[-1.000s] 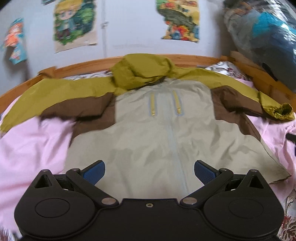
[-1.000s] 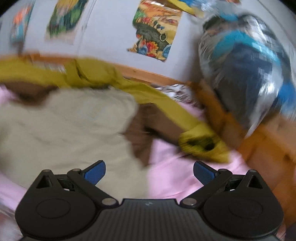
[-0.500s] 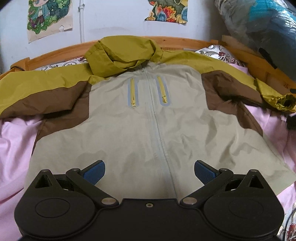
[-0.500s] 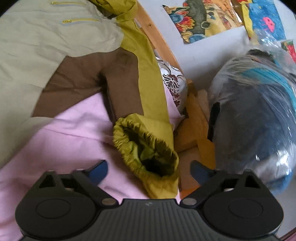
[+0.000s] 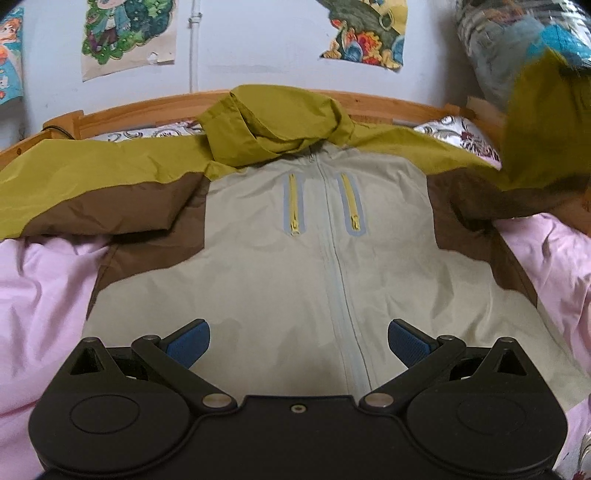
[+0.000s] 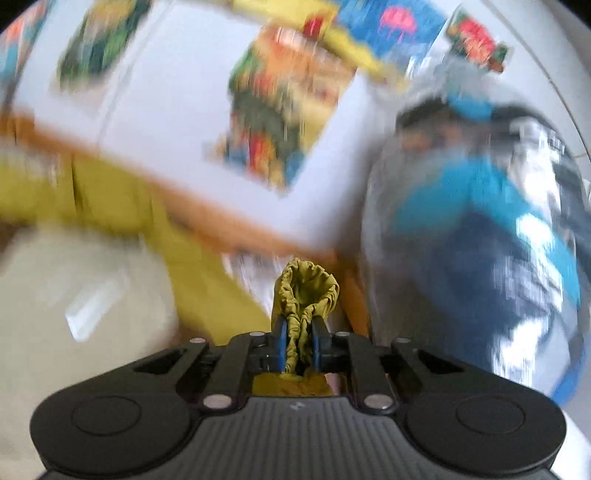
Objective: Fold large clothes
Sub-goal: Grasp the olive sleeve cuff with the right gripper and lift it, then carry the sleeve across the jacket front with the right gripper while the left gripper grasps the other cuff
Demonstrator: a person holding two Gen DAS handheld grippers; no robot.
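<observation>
A large jacket, beige with brown and olive panels, lies front up on the bed, zip closed, hood bunched at the far end. My left gripper hovers open over the lower front near the zip, nothing between its fingers. The jacket's right sleeve is lifted off the bed at the right edge, blurred. In the right wrist view my right gripper is closing, its blue pads pinching the gathered olive cuff of that sleeve. The jacket body shows blurred at the lower left.
A pink sheet covers the bed on both sides of the jacket. A wooden bed frame runs along the far side against a white wall with posters. A floral pillow and a big plastic-wrapped bundle sit at the far right.
My right gripper went from wide open around the cuff to pinching it and swung upward, lifting the sleeve off the bed. The left gripper drifted slightly and stays open.
</observation>
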